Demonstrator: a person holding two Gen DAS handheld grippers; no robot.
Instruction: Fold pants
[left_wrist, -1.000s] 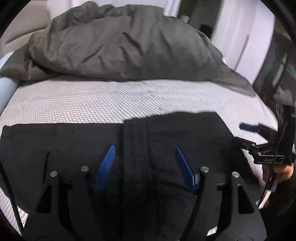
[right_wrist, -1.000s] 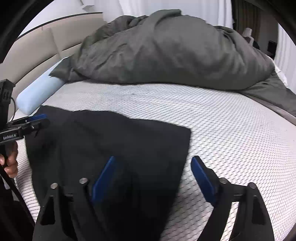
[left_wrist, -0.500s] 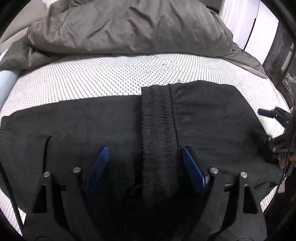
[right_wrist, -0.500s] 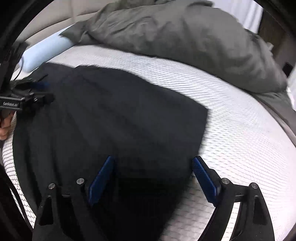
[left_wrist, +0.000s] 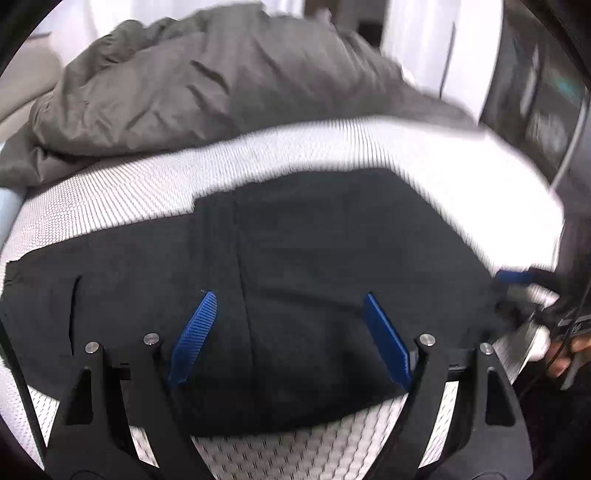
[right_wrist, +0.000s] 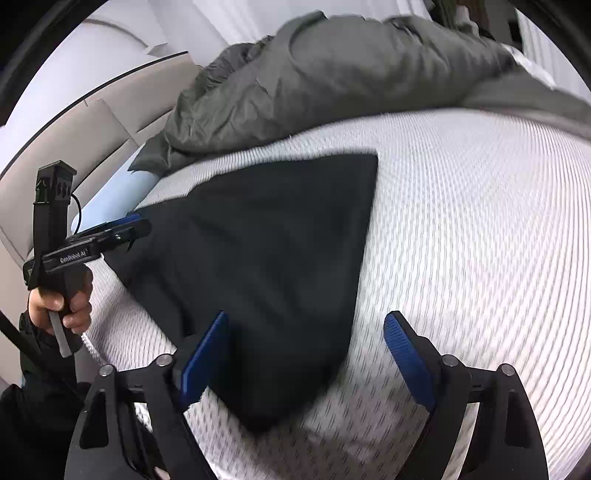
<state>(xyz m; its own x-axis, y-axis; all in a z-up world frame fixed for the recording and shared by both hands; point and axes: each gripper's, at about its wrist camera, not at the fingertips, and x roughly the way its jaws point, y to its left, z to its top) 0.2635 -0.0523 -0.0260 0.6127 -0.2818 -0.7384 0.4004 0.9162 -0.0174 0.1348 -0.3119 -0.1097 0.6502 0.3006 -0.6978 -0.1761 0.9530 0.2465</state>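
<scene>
Pants: black pants (left_wrist: 303, 280) lie flat on the bed's white mattress (right_wrist: 480, 221), near the grey duvet (left_wrist: 207, 81).
Long way: side to side, along the duvet's front edge.
Left tongs (left_wrist: 290, 332): released, above the pants.
Right tongs (right_wrist: 306, 354): released, over the pants' end.
Risk: a pinch may catch one layer only, so the fold slips crooked.

Open mattress right of the pants, duvet blocking the far side

Bare mattress (right_wrist: 480, 229) lies free right of the black pants (right_wrist: 266, 258); a heaped grey duvet (right_wrist: 332, 74) bars the far side; a headboard (right_wrist: 74, 147) closes the left.
</scene>
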